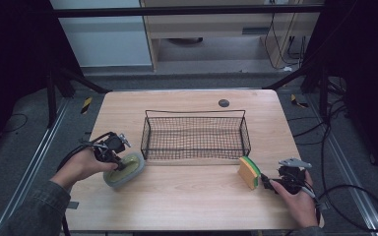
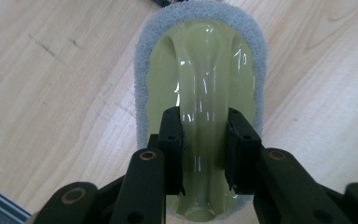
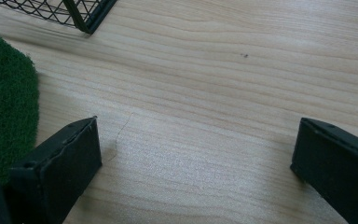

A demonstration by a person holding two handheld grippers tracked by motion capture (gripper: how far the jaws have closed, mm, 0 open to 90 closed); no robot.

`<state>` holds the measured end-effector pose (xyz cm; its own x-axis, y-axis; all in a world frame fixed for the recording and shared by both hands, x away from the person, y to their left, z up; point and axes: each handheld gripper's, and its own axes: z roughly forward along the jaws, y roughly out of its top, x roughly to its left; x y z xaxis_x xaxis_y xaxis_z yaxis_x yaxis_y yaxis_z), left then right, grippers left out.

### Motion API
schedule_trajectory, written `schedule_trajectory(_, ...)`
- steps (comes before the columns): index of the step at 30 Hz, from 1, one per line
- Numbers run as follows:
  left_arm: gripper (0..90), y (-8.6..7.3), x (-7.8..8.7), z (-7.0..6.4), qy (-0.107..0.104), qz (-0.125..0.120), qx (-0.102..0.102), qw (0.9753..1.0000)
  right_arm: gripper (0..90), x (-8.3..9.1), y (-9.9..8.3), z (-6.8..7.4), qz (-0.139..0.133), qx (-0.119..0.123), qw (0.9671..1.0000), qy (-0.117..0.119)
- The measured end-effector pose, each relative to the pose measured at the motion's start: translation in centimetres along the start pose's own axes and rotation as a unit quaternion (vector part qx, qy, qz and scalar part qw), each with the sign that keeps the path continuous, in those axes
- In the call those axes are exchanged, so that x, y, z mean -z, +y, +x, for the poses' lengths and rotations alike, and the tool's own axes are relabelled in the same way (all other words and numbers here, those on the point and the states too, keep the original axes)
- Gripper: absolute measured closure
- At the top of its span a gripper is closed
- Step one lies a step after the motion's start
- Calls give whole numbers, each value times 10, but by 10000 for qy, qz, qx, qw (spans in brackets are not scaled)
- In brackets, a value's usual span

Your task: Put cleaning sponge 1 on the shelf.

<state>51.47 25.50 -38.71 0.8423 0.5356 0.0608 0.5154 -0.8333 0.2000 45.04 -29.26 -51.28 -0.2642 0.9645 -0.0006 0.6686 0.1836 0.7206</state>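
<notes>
Scrubber (image 2: 200, 70): glossy pale-green handle, grey oval pad, between left gripper (image 2: 205, 149) jaws.

The high view is dim, its surroundings nearly black, with the tabletop (image 1: 192, 191) evenly lit from above. Both gripper views are brighter; glare streaks the scrubber's glossy handle (image 2: 204, 93), and the near jaws look soft.

left hand-held gripper (image 1: 119, 163) — being held low at the near-left, jaws closing in on something between them, forearm in a grey-green sleeve coming in from the bottom-left | right hand-held gripper (image 1: 267, 186) — being held low at the near-right, jaws standing wide apart, pointing left, hand (image 1: 295, 200) gripping it from behind
</notes>
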Motion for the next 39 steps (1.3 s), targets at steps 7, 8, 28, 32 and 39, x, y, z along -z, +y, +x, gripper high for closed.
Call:
schedule_trajectory(7,707,12,32,-9,97,-245,-435,9987,13,0,0,0,-4,2,10000,1)
schedule_trajectory(8,707,14,35,-10,128,-263,-506,9983,13,0,0,0,-5,5,10000,-1)
schedule_trajectory(28,707,66,65,-17,471,-430,-1401,9881,13,0,0,0,-10,3,10000,0)
schedule_trajectory(32,707,78,69,-17,561,-435,-1580,9849,13,0,0,0,-14,14,10000,6)
schedule_trajectory(39,707,95,70,-15,596,-616,-1683,9820,13,-1,0,0,-27,8,10000,0)
